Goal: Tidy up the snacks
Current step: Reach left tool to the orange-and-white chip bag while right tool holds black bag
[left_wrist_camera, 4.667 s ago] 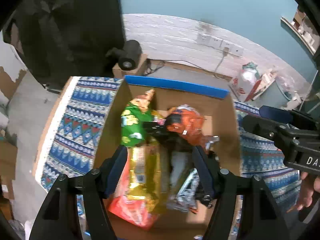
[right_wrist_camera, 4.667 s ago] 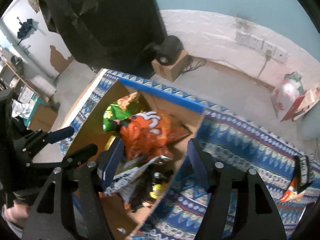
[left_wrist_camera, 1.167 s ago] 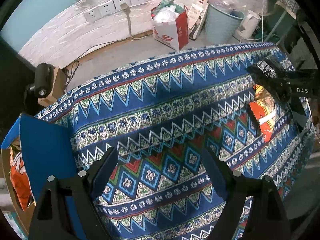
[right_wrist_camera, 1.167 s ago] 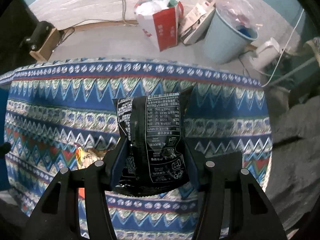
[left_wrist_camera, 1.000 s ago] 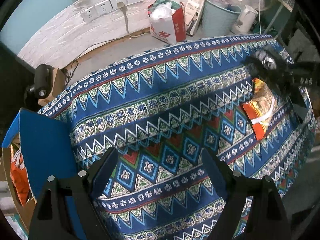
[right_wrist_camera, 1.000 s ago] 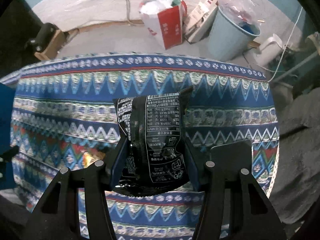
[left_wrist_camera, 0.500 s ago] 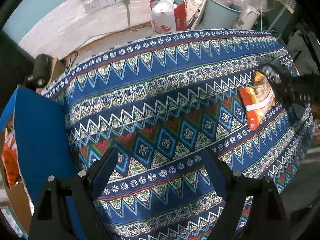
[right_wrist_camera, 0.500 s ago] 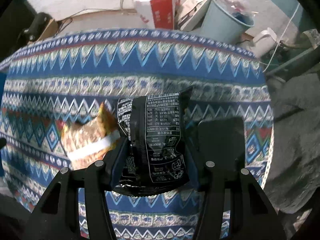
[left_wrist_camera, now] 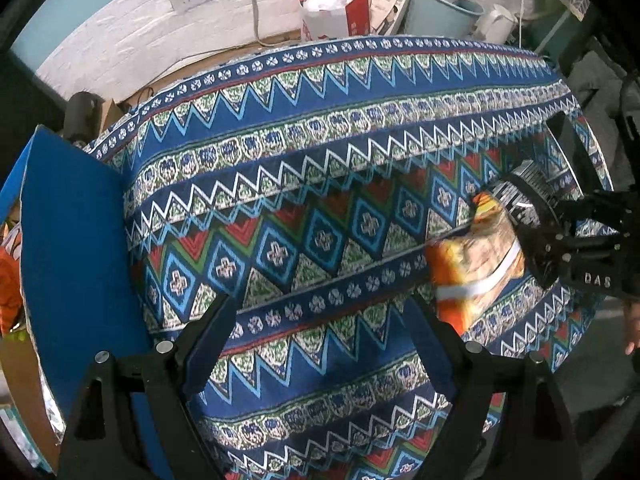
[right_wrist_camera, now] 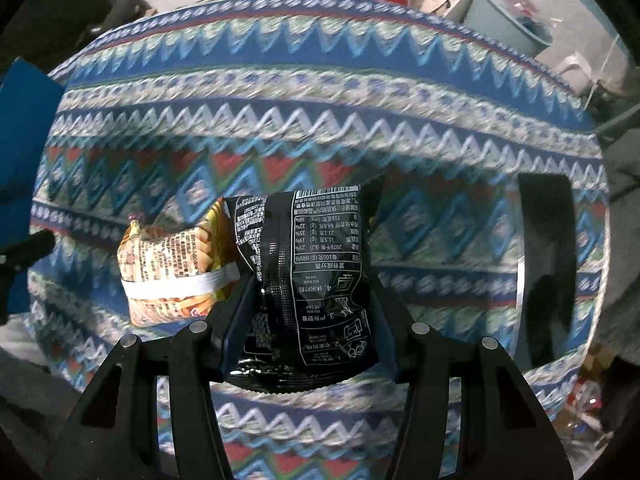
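The right gripper (right_wrist_camera: 308,304) has its jaws clamped on a black snack bag (right_wrist_camera: 308,276), the left gripper (left_wrist_camera: 320,320) has its jaws apart and empty, and an orange snack bag (left_wrist_camera: 476,260) waits on the table (left_wrist_camera: 300,184).

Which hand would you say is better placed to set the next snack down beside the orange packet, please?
Right: the right gripper is shut on the black snack packet just beside the orange snack packet; the left gripper is open and empty.

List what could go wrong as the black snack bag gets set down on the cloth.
1. The black snack bag, clamped in the right hand-held gripper, hangs right beside the orange snack bag; lowering it may land on or shove that bag.
2. The grip is near the bag's lower end, so the bag could tip on release.
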{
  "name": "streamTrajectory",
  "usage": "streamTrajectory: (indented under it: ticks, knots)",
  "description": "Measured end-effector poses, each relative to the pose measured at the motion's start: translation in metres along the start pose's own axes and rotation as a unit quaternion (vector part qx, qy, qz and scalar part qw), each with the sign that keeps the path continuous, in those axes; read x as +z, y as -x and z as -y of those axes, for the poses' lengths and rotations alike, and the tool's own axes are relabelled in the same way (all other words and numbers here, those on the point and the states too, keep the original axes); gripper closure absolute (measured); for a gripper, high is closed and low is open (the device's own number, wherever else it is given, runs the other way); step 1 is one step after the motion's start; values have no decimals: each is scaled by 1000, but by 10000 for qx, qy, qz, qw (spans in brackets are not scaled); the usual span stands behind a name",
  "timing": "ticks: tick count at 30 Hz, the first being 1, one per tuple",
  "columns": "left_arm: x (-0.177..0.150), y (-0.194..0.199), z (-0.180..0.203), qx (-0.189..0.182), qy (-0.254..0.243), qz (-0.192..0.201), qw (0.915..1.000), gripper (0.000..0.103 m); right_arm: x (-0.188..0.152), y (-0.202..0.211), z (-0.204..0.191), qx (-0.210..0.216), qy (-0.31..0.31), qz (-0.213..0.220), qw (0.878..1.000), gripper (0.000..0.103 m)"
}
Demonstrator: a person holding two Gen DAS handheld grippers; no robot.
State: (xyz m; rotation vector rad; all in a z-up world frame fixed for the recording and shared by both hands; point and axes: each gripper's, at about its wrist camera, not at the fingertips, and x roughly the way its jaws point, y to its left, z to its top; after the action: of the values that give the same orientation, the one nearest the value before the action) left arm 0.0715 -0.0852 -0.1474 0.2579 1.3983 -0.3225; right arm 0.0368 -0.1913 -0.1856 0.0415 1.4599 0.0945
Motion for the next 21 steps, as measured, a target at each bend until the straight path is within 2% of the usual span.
streamTrajectory:
  ticks: [4,8,11,15,17,21]
  knots:
    - [-6,3,1,-199,154,-36,9997,16,-12,-1,-23,377,-11,-78,9993,50]
    - [-10,1,1,-564,522,-109,9970,16,-24,4,-45,393,89,18,9992,50]
    - [-11,0,7,-1071,978,-182,9893,16,-25,7,-38,242,109,148,9995,50]
    - [-13,-3,22,-1530,1478,-271,9767,15,-24,14,-23,64,49,316,9995,50]
    - [-12,-7,34,-1659,1574,-376,9728,15,-23,15,-10,70,-36,369,9993,50]
    - [-8,-20,54,-1614,1675,-565,9709,15,-27,15,12,76,-124,388,9991,50]
